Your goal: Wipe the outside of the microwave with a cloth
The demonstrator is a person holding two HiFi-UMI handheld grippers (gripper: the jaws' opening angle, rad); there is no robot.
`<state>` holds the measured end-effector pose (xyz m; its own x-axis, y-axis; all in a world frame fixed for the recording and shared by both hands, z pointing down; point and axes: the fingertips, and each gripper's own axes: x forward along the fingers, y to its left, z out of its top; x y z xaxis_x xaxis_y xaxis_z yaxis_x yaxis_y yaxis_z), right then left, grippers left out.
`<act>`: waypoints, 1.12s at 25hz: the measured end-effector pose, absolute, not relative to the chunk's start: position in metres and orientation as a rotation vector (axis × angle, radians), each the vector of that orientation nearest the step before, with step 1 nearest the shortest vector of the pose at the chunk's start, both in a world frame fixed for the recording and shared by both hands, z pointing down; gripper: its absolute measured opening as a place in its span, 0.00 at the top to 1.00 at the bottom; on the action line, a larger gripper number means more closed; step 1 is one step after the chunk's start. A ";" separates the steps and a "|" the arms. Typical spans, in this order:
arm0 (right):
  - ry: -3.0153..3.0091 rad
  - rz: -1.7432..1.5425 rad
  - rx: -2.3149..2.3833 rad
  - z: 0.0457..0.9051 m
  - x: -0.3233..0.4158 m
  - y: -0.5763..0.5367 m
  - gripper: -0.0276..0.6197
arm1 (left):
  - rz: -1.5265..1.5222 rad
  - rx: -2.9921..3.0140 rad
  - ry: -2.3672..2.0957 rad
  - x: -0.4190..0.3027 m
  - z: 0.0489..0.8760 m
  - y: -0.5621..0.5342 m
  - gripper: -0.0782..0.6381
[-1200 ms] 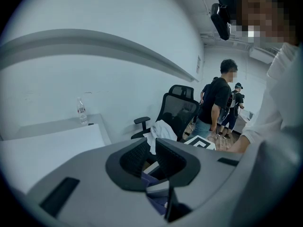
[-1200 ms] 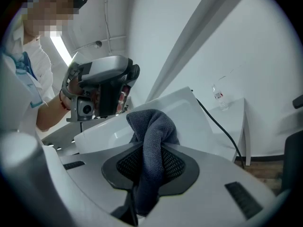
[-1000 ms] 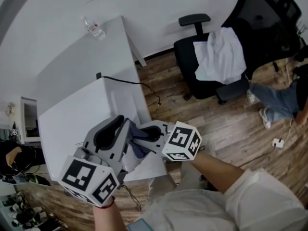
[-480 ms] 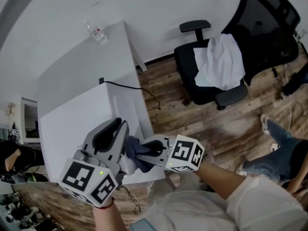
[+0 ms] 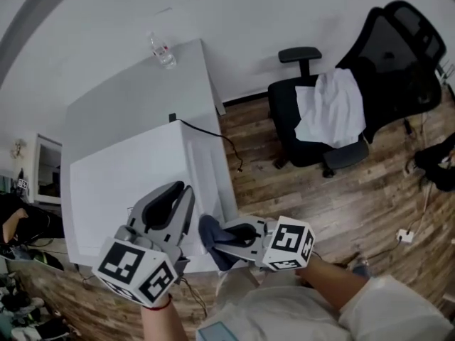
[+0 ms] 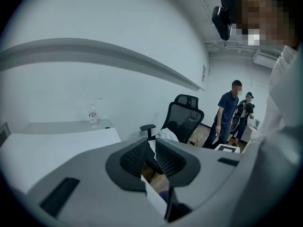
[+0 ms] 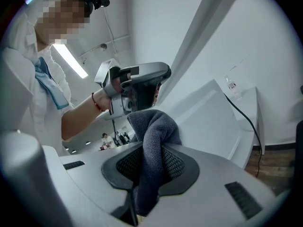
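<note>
A white microwave (image 5: 128, 183) stands on a white table (image 5: 121, 98); its side also shows in the right gripper view (image 7: 208, 112). My right gripper (image 5: 217, 239) is shut on a dark grey-blue cloth (image 5: 212, 234), which bunches up between its pads (image 7: 154, 131). The cloth hangs by the microwave's near right corner; whether it touches the microwave I cannot tell. My left gripper (image 5: 181, 188) hovers over the microwave's near edge, left of the cloth. Its jaws (image 6: 152, 155) stand a narrow gap apart with nothing between them. The right gripper view shows it too (image 7: 142, 86).
A clear water bottle (image 5: 162, 50) stands at the table's far corner. A black cable (image 5: 213, 133) runs from behind the microwave to the wooden floor. A black office chair (image 5: 370, 62) with a white garment (image 5: 328, 109) stands to the right. Two people (image 6: 229, 112) stand beyond it.
The right gripper has drawn the cloth down and to the right, away from the left gripper's jaws. The left gripper shifted only slightly. The seated person at the right has left the head view.
</note>
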<state>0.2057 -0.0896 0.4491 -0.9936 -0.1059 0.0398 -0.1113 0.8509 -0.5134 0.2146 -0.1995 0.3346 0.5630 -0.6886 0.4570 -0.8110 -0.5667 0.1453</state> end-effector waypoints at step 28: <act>-2.658 0.366 0.690 0.369 0.063 -0.179 0.80 | 0.199 2.511 -1.342 0.030 0.307 -0.155 0.82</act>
<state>0.0634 -0.1794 0.3693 -0.8120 -0.4141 0.4114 -0.5098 0.8464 -0.1543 0.0304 -0.1549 0.3074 0.5573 -0.7907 0.2535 -0.8302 -0.5257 0.1854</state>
